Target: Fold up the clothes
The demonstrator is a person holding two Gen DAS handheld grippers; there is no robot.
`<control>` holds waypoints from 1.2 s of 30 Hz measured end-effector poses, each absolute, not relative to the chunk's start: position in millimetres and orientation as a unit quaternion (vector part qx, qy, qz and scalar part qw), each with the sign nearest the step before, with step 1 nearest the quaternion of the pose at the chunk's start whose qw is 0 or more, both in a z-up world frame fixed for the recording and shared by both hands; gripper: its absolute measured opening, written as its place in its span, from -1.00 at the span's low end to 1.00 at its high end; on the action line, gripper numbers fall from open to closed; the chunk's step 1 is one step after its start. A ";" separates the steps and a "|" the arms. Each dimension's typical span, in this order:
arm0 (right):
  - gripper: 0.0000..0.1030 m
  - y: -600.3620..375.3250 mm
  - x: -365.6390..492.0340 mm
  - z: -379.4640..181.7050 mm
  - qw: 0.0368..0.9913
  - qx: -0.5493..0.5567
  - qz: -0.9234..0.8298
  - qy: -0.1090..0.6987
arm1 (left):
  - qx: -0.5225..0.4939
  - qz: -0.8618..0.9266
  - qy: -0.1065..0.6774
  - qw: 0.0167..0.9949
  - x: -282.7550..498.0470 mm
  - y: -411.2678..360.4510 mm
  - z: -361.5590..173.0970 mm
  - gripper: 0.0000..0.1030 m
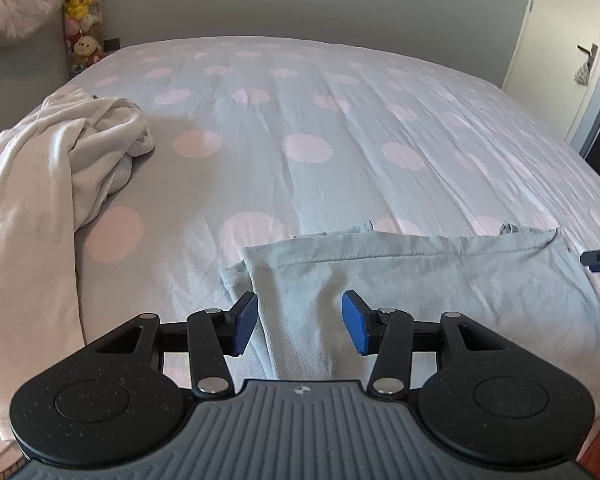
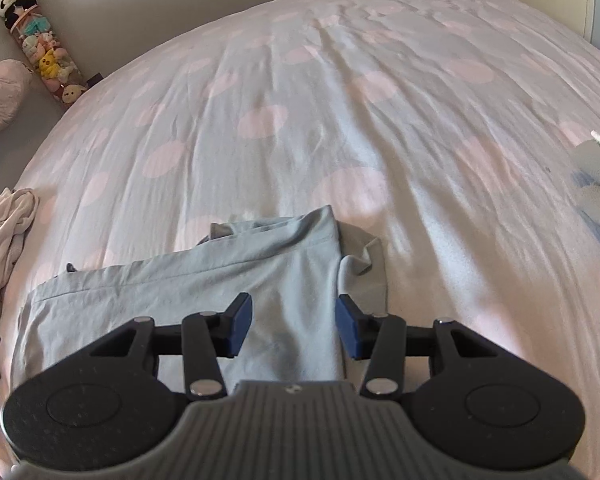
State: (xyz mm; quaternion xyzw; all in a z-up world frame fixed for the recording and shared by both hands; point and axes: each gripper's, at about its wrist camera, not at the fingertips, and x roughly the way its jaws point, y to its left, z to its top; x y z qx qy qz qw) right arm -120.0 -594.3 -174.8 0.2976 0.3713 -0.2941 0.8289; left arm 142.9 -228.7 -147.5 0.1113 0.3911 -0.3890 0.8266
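At the far left of the bed (image 1: pixel 320 92), a crumpled cream garment (image 1: pixel 60 152) lies heaped. Right of it, near the bed's edge, the folded pale-blue garment (image 1: pixel 400 280) lies flat. The left tool (image 1: pixel 300 326) hangs over its left part, pads apart, gripping nothing. The right tool (image 2: pixel 294 326) hangs over its right edge, likewise apart. Far right, grey cloth (image 2: pixel 596 176), perhaps folded clothes.

Both cameras ride low and close over the near edge of the bed (image 1: pixel 340 120), tilted down and looking across it to the far wall. The left view sits over the left end of the grey garment (image 1: pixel 420 280), the right view over its right end (image 2: pixel 180 300). Both catch the plush-toy column (image 1: pixel 82 12) far left.
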 end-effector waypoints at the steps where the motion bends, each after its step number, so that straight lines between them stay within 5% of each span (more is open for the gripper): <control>1: -0.03 -598.3 -120.0 -177.3 0.826 0.300 -0.298 0.373 | 0.100 -0.380 0.397 0.829 148.6 -226.5 -149.8 -0.14; 5: 0.29 -608.9 -117.8 -187.5 0.815 0.302 -0.310 0.385 | 0.063 -0.353 0.424 0.832 167.8 -219.2 -159.3 -0.14; 8: 0.29 -613.8 -114.2 -200.0 0.802 0.302 -0.317 0.407 | 0.048 -0.342 0.444 0.827 176.0 -216.7 -166.4 -0.14; 11: 0.15 -616.2 -114.6 -212.6 0.793 0.314 -0.318 0.413 | 0.053 -0.340 0.448 0.825 176.8 -216.9 -169.6 -0.14; 16: -0.63 -612.0 -105.7 -208.2 0.804 0.302 -0.299 0.416 | 0.060 -0.347 0.447 0.823 174.3 -219.1 -170.2 -0.14; 36: -0.68 -514.6 -50.3 -90.6 0.841 0.333 -0.188 0.382 | -0.017 -0.421 0.413 0.807 163.0 -192.6 -141.3 -0.19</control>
